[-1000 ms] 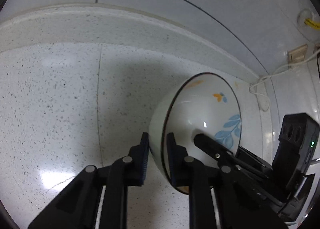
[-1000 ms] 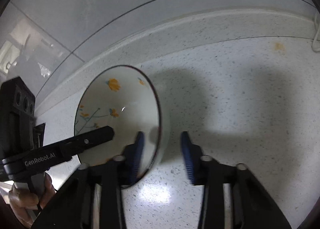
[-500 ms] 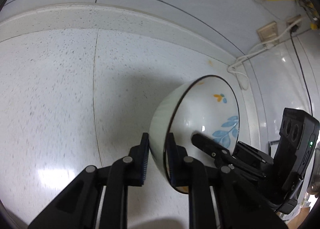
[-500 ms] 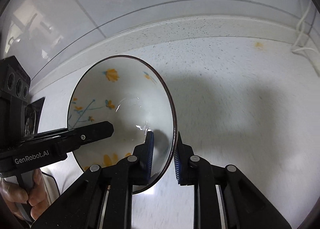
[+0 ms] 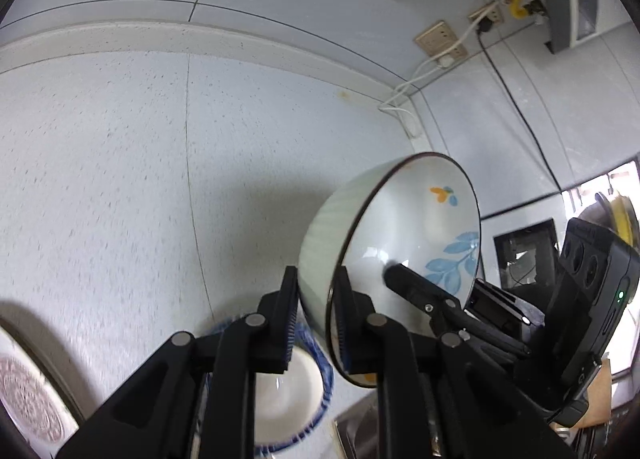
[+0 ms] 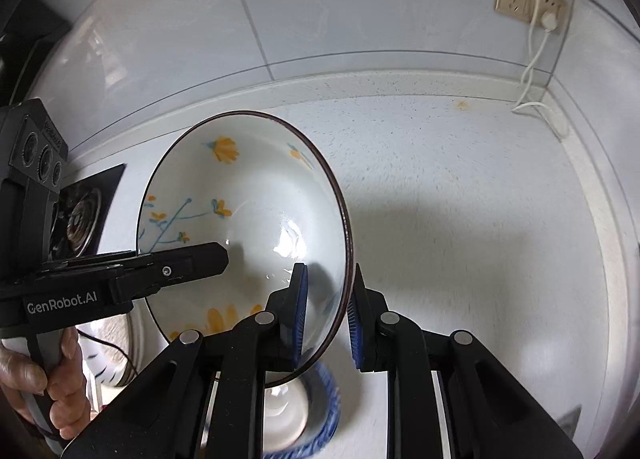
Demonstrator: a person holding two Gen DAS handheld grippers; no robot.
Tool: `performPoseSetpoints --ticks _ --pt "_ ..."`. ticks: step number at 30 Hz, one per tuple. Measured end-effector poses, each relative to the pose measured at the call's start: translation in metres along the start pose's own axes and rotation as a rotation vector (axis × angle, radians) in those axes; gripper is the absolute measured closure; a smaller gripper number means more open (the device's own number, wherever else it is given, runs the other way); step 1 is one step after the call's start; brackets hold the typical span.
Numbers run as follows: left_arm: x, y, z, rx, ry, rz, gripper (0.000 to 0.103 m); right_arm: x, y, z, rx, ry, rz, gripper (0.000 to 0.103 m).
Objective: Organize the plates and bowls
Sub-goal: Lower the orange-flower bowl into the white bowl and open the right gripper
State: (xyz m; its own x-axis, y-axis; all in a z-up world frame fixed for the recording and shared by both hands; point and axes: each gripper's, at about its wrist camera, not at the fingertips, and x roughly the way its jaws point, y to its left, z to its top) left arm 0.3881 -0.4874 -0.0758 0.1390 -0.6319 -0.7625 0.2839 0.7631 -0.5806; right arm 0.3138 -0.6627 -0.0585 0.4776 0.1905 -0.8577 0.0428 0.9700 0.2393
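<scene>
Two bowls: floral bowl [image 6: 248, 219], blue-rimmed bowl [image 5: 288, 399]

Soft, even light is filling both views. Glare is glinting inside the bowl [image 6: 288, 243], shadows are falling on the counter [image 6: 460, 179], motion blur is smearing speckles, and fisheye edges are curving and darkening.

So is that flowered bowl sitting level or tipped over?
Tipped on edge. The flowered bowl is held with its opening sideways, the left gripper and right gripper clamping opposite rims.
</scene>
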Motion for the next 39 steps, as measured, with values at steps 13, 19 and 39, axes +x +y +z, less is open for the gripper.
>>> performPoseSetpoints --ticks 13,19,39 --pt "-0.029 0.023 -0.102 -0.006 0.088 0.012 0.087 -0.017 0.019 -0.090 0.043 0.074 0.028 0.086" --pt "0.004 0.047 -0.118 -0.060 0.158 0.059 0.087 0.021 0.004 -0.110 0.109 0.161 0.066 0.086" --pt "0.034 0.068 -0.102 -0.115 0.218 0.101 0.087 0.048 0.003 -0.118 0.147 0.255 0.119 0.084"
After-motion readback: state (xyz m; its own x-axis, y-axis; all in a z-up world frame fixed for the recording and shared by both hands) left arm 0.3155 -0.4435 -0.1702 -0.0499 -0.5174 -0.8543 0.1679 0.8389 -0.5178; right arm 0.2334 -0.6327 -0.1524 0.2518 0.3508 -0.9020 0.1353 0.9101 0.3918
